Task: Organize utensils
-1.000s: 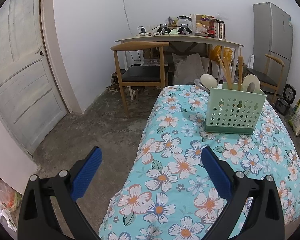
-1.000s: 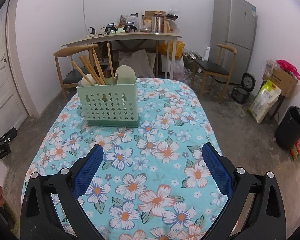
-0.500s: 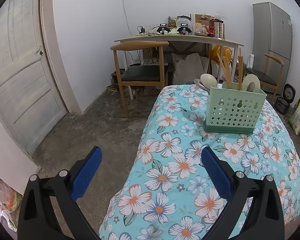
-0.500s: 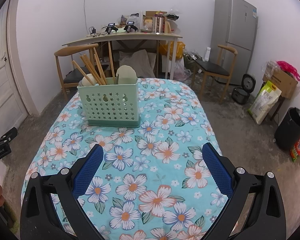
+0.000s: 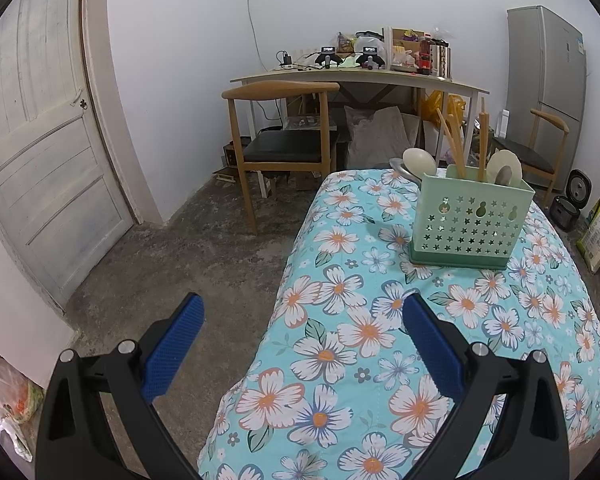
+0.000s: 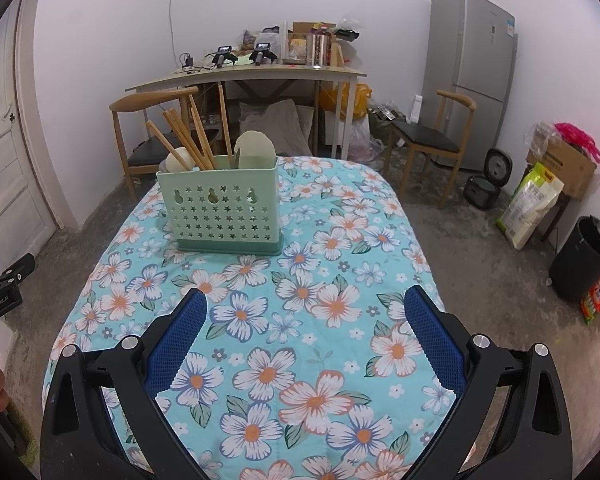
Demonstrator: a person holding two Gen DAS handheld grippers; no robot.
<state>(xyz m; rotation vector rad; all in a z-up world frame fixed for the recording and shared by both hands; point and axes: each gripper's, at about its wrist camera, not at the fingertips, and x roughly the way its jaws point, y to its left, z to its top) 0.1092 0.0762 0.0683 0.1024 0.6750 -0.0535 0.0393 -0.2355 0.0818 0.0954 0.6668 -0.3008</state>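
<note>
Standing on floral table (image 6: 340,240): utensil caddy (image 6: 224,212) | behind: wooden chair (image 6: 152,136), perhaps touching.

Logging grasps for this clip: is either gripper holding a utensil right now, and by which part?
Nothing is held. The left gripper and right gripper both hang open and empty over the floral tablecloth; the utensils stand in the green caddy.

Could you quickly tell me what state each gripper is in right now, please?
Left gripper: open, holding nothing, at the table's edge.
Right gripper: open, holding nothing, above the floral tablecloth.
</note>
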